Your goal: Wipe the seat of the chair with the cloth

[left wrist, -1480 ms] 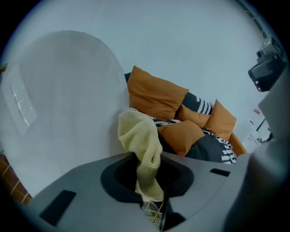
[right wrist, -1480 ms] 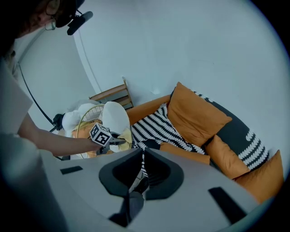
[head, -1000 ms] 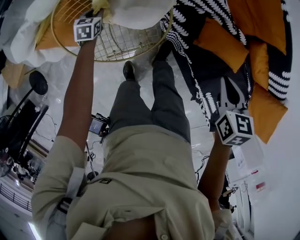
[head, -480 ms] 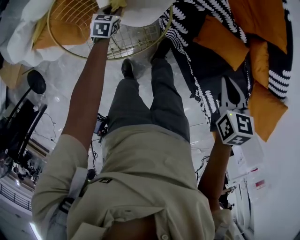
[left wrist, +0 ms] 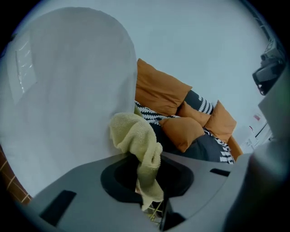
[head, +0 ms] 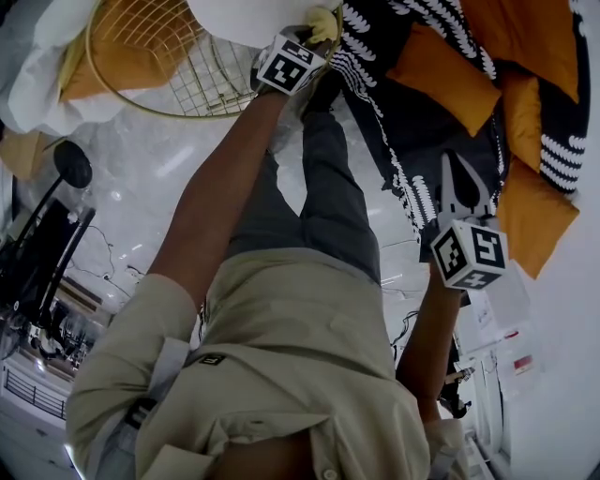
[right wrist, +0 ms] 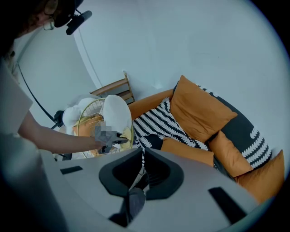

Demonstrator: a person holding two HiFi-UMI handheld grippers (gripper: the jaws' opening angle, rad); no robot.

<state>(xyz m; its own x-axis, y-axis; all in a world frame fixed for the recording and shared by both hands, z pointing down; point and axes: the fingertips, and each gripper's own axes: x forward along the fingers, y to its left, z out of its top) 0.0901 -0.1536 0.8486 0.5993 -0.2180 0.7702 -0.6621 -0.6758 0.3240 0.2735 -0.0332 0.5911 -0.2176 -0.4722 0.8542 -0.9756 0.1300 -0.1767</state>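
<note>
The chair (head: 178, 80) is a round gold wire seat at the top left of the head view, with a white cushion (head: 248, 14) resting in it. My left gripper (head: 317, 30) is at the chair's right rim and is shut on a pale yellow cloth (head: 325, 21). In the left gripper view the cloth (left wrist: 137, 138) hangs bunched from the jaws against the white cushion (left wrist: 68, 86). My right gripper (head: 457, 186) hangs low on the right with its jaws together and nothing in them. The right gripper view shows the chair (right wrist: 93, 120) off to the left, with the cloth (right wrist: 127, 134) at its edge.
A sofa with a black-and-white patterned throw (head: 422, 131) and orange cushions (head: 441, 75) fills the right side. White bedding (head: 37, 84) drapes over the chair's left. A black stand and cables (head: 56, 216) sit on the glossy floor at left. The person's legs (head: 300, 197) stand between chair and sofa.
My left gripper has swept to the right across the chair with the cloth, from the seat's left part to its right rim. The right gripper has stayed put.
</note>
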